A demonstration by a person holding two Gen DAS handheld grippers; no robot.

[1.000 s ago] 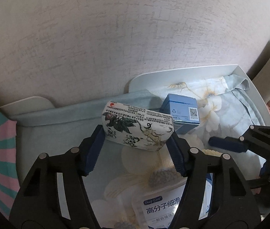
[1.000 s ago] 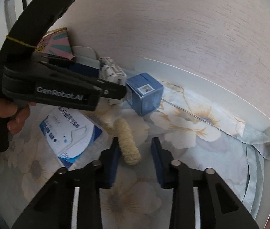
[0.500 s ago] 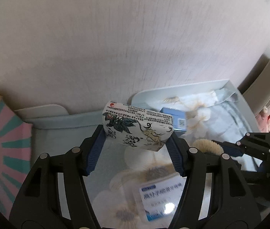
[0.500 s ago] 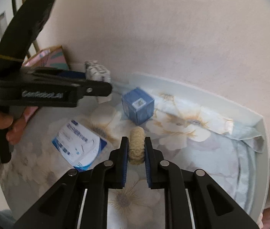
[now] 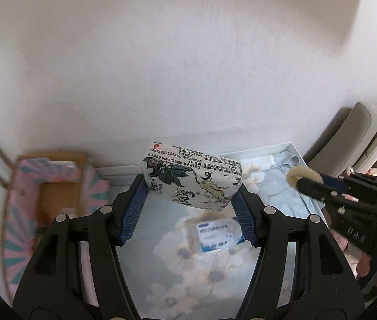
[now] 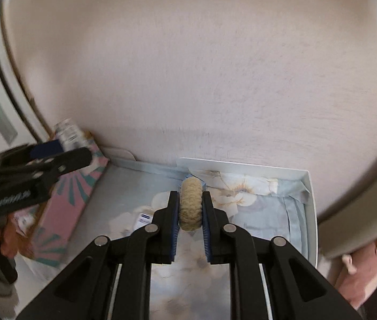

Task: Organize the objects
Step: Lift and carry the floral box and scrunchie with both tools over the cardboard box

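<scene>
Printed tissue pack (image 5: pixel 192 180) clamped in left tongs (image 5: pixel 188 202) above floral cloth (image 5: pixel 207 272), cream knitted ring (image 6: pixel 191 205) pinched in right tongs (image 6: pixel 190 208), pink box (image 5: pixel 23 208) at left

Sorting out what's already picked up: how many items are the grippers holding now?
2. The printed pack sits clamped in the left gripper; the beige fuzzy ring is pinched in the right gripper.

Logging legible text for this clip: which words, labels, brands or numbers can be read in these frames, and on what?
"GenRobot.AI", blurred and only partly legible, on the side of the left gripper.
"DAS", faint and uncertain, on the body of the right gripper.
Tissue pack: upside-down printed lines and a red round logo, too small to read.
Blue-and-white packet: blurred, unreadable.
Fluffy beige ring: no text.
</scene>
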